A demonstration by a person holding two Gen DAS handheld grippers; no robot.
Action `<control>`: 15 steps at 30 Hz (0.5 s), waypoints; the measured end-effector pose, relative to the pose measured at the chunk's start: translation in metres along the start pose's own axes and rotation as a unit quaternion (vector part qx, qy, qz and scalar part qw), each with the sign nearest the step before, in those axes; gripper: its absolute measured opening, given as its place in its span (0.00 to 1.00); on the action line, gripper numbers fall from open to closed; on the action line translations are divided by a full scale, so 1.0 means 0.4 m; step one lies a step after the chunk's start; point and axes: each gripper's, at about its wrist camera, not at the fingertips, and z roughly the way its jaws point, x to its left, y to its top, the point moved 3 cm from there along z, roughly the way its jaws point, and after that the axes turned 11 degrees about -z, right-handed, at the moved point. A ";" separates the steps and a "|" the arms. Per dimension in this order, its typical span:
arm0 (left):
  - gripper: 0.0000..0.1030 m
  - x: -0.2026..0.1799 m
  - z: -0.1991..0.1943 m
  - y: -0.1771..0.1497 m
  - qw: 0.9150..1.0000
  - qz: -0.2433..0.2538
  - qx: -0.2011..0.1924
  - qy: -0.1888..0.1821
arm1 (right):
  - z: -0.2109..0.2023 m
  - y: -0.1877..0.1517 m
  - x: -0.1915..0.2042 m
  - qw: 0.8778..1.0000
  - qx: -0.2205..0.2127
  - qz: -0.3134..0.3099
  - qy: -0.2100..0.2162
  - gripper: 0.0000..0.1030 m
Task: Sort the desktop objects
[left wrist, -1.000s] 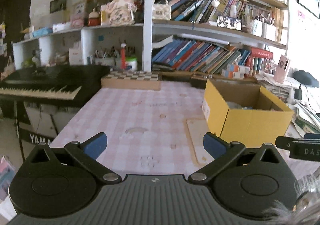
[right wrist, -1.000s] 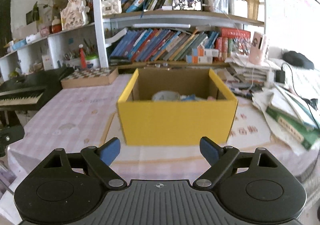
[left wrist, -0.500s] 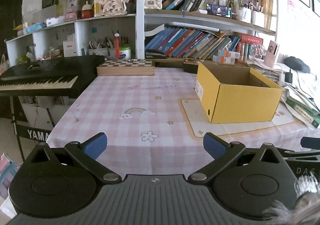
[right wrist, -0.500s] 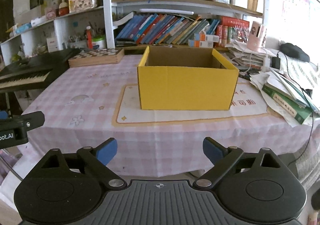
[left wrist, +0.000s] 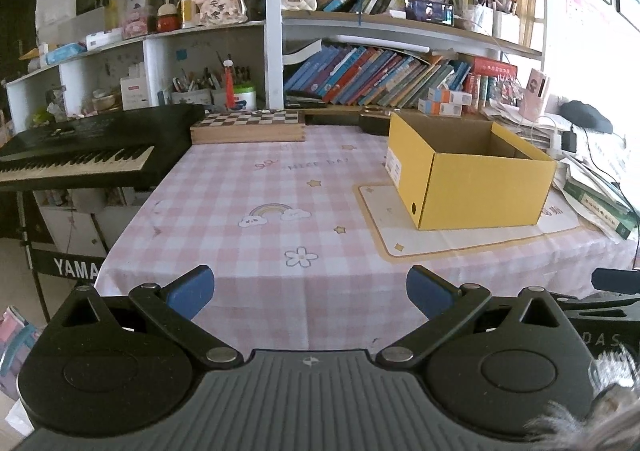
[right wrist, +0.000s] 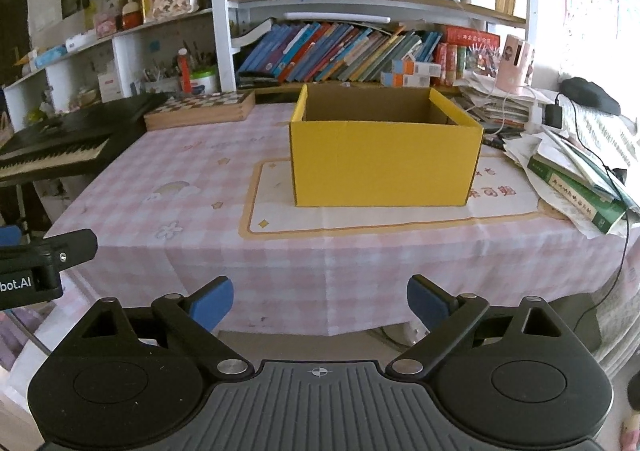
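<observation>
We stand back from the table (right wrist: 280,251), whose checked cloth lies bare apart from the yellow box (right wrist: 384,167) on its mat (right wrist: 360,217), the chessboard (right wrist: 200,111) at the far edge and the books (right wrist: 576,187) heaped at the right. The box is open-topped and from here we cannot see its inside, so we cannot tell what it holds. No loose thing waits on the cloth, so we judge the sorting is at or near its end; the next move calls for either finding something left among the books or resting. Both hands hang below the table's near edge, tilted down. Our left gripper (left wrist: 310,291) is spread wide and empty. Our right gripper (right wrist: 320,301) has just been opening, and stands wide with nothing between its pads.
</observation>
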 end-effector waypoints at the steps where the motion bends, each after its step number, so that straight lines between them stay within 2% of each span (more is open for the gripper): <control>1: 1.00 0.001 -0.001 -0.001 1.000 0.001 0.002 0.000 | 0.000 -0.001 0.004 1.000 0.001 -0.001 0.002 0.93; 15: 1.00 0.018 0.005 -0.002 1.000 -0.007 0.016 0.004 | 0.001 0.000 0.028 1.000 0.006 -0.005 0.008 0.93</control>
